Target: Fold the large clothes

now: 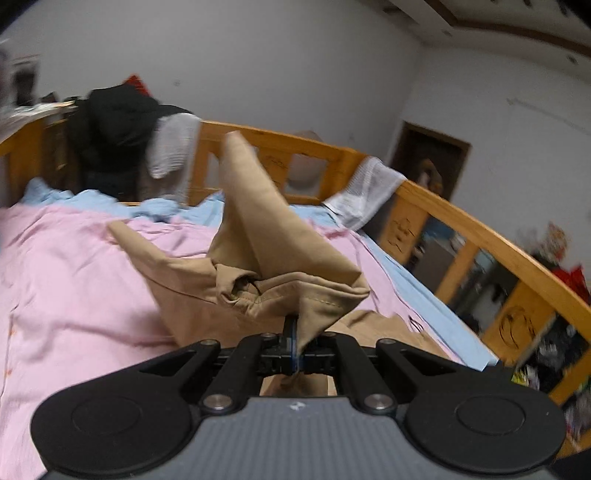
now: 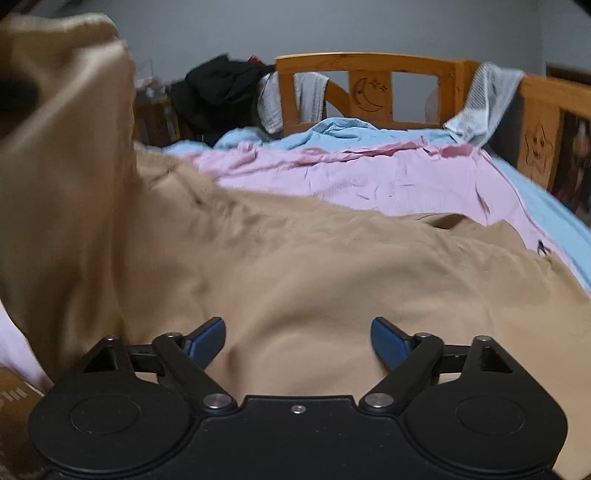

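Left wrist | left claw (image 1: 295, 350) pinching tan garment (image 1: 258, 258) | bed (image 1: 74, 277)

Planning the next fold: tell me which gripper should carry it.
Left. The left gripper is already shut on the tan garment, lifting it; the right gripper is open above flat cloth.

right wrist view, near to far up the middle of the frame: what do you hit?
right gripper, jaws open → tan garment → pink sheet → light blue sheet → wooden headboard → grey wall.
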A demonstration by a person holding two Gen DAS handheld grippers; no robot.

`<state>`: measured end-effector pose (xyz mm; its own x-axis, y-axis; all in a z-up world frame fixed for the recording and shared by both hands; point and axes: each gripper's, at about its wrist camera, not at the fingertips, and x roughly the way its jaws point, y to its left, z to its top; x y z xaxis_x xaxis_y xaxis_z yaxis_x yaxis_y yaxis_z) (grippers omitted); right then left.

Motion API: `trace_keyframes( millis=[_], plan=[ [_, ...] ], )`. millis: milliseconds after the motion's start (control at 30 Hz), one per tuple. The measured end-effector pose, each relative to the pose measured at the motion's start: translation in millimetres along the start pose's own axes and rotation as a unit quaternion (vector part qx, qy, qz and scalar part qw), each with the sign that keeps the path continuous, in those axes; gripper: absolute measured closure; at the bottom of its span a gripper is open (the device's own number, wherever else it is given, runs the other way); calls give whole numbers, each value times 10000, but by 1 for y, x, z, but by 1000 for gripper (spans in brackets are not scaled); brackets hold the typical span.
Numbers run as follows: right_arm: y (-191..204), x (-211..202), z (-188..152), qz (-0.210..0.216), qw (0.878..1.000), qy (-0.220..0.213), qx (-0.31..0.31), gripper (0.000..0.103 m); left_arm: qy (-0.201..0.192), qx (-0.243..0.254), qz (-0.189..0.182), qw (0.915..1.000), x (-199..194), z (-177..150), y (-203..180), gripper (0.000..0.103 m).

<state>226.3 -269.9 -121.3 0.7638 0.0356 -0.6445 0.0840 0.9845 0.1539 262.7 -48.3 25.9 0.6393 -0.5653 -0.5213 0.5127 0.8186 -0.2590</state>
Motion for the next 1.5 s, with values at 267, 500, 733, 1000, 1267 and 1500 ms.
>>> trace_keyframes(
  millis=[267,500,733,1000,1267,1500],
  plan=[
    [-119,-42,53,1680,9615,19,2175,18,749,970,-143,9924,55,-3,-62,103],
    [-176,-37,79,2530,9025,610,3432,4,1466,2049,-393,9669,91,-26,-125,103],
    [-195,-25,92,1606,9354,1167,2925,53,2029,3363,-787,9163,111,-59,-192,103],
    [-206,-42,101,1398,9746,926,1481,85,2141,3522,-1385,9005,138,-88,-241,103],
    [-233,-30,60,980,9845,958,1090,85,2411,2974,-1560,9106,175,-111,-236,103],
    [-279,-39,47,1347,9474,633,2833,45,2728,2554,-1693,9120,192,-116,-227,101]
  ],
)
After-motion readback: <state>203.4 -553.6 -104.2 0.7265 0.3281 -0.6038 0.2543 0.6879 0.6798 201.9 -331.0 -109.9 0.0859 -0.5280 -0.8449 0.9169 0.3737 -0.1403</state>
